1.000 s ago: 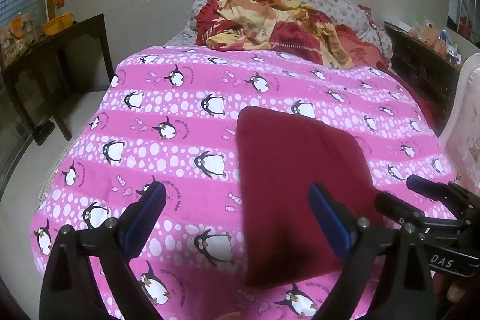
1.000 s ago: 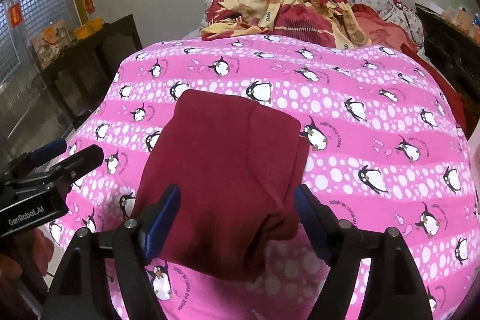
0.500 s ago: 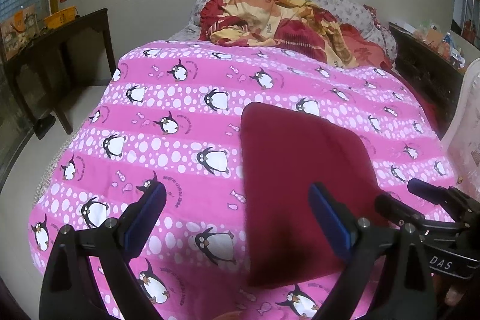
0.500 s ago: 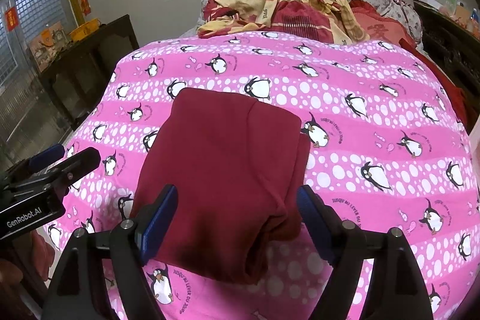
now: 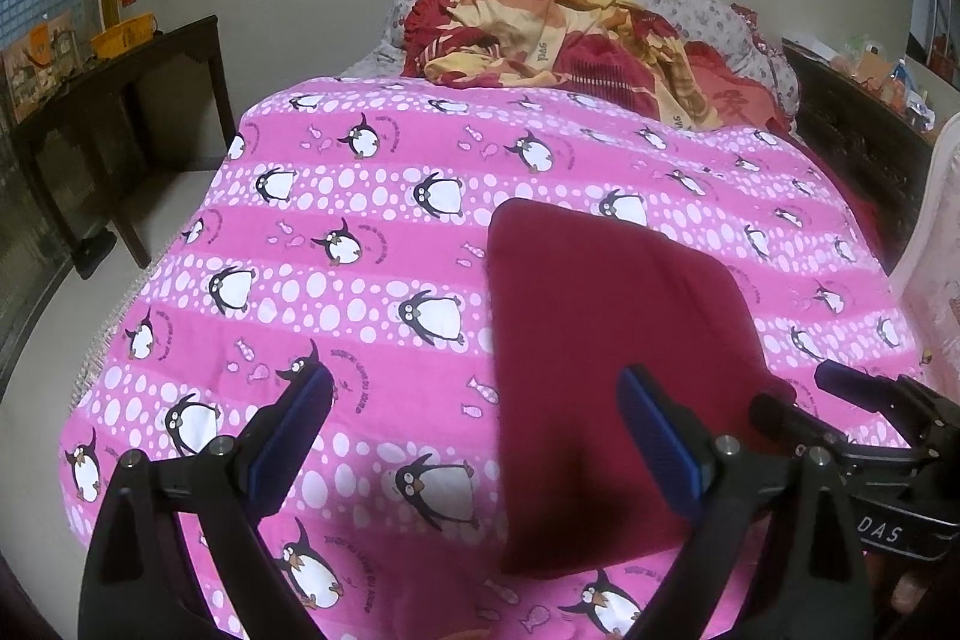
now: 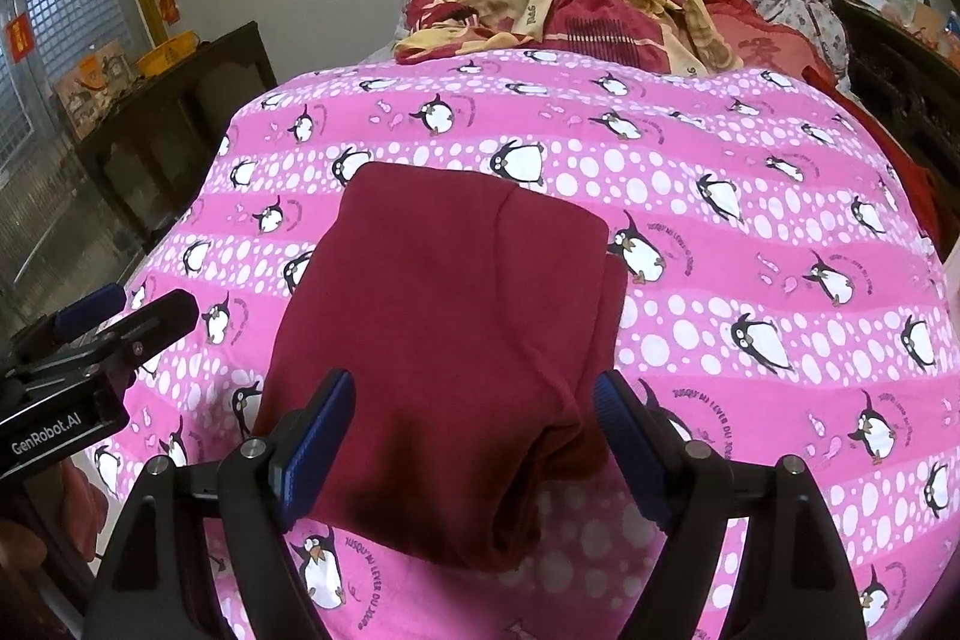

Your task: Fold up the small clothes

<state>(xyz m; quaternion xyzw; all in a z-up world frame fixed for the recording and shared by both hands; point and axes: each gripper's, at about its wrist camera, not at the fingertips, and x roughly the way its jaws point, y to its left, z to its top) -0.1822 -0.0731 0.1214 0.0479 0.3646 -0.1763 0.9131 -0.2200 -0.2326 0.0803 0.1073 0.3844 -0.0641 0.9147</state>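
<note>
A dark red garment (image 5: pixel 606 358) lies folded into a flat rectangle on the pink penguin bedspread (image 5: pixel 372 244). It also shows in the right wrist view (image 6: pixel 456 340), with a thicker folded edge on its right side. My left gripper (image 5: pixel 480 436) is open and empty, above the garment's near left edge. My right gripper (image 6: pixel 474 436) is open and empty, held over the garment's near end. The right gripper also shows at the right of the left wrist view (image 5: pixel 870 412), and the left gripper at the left of the right wrist view (image 6: pixel 114 322).
A crumpled red and yellow blanket (image 5: pixel 570 34) and pillows lie at the head of the bed. A dark wooden table (image 5: pixel 114 100) stands left of the bed. A dark cabinet (image 5: pixel 864 124) stands on the right. A pale chair edge (image 5: pixel 936 244) is at far right.
Both grippers have drawn back and risen slightly from the garment. The garment has stayed folded on the bed.
</note>
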